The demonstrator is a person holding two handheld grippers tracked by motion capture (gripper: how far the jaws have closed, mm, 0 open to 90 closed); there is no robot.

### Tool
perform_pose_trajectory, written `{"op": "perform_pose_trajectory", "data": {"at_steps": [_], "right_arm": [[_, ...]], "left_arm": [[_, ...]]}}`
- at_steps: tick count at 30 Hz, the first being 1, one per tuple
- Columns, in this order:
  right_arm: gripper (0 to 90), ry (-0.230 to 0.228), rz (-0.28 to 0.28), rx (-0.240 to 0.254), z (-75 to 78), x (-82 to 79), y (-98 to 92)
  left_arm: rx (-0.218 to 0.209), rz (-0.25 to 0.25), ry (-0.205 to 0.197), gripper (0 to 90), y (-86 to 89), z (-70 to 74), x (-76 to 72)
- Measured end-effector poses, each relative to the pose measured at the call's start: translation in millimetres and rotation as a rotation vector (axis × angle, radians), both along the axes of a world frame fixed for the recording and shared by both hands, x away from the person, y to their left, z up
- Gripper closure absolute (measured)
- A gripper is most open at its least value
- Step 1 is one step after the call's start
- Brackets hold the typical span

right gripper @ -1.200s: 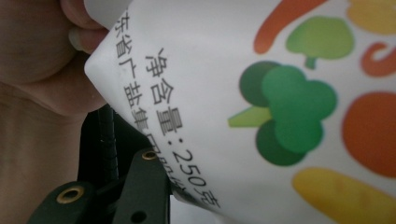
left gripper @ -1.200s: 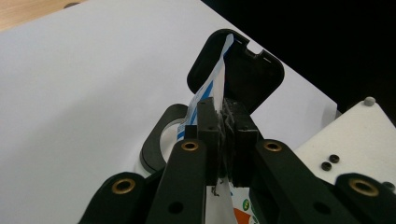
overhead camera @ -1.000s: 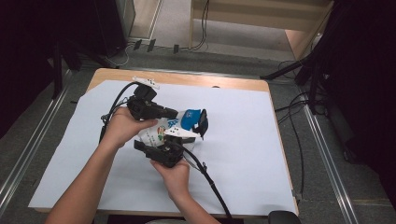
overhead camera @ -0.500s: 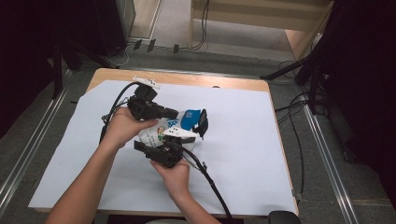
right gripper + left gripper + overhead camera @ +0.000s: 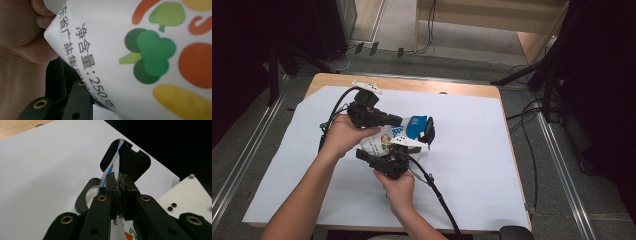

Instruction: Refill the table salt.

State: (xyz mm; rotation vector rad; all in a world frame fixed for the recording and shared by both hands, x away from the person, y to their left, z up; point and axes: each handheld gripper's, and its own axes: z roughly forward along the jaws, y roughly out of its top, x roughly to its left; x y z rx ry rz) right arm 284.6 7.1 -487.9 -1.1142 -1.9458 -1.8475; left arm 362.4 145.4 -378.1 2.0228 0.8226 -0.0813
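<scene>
A white bag [image 5: 383, 141] printed with vegetables, with a blue top [image 5: 414, 125], is held above the table between both hands. My left gripper [image 5: 399, 121] reaches in from the left and is shut on the bag's thin upper edge [image 5: 113, 166]; its jaws [image 5: 119, 181] stand pressed together on it. A black clip [image 5: 429, 131] sits at the blue end, just beyond those jaws [image 5: 133, 161]. My right gripper [image 5: 388, 149] comes from below; its jaws have just been closing, with the bag's body [image 5: 150, 50] between them. One of its fingers [image 5: 78, 97] lies under the bag.
A white sheet [image 5: 477, 150] covers the wooden table [image 5: 412, 84]. A black cable [image 5: 437, 190] trails from the right gripper toward the front edge, another [image 5: 334, 107] from the left. A hand [image 5: 20, 37] touches the bag's corner. Cables lie on the floor at right.
</scene>
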Motion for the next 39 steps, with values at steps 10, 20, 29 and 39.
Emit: {"op": "perform_pose_trajectory", "data": {"at_steps": [10, 20, 29, 39], "right_arm": [[69.1, -0.001, -0.007, 0.009, 0.0, 0.6, -0.4], [69.1, 0.024, -0.01, 0.031, -0.3, 1.0, -0.5], [65.8, -0.005, 0.001, 0.007, 0.6, 0.4, 0.3], [65.7, -0.077, 0.008, -0.081, 3.2, -1.8, 1.4]], "left_arm": [[-0.004, 0.005, -0.006, 86.8, 0.1, 0.8, -0.6], [-0.001, 0.008, -0.004, 86.7, -0.2, 0.5, -0.1], [0.013, 0.031, -0.011, 90.0, -1.6, 0.4, -0.3], [0.004, 0.041, 0.004, 90.0, -1.4, 0.1, 0.6]]}}
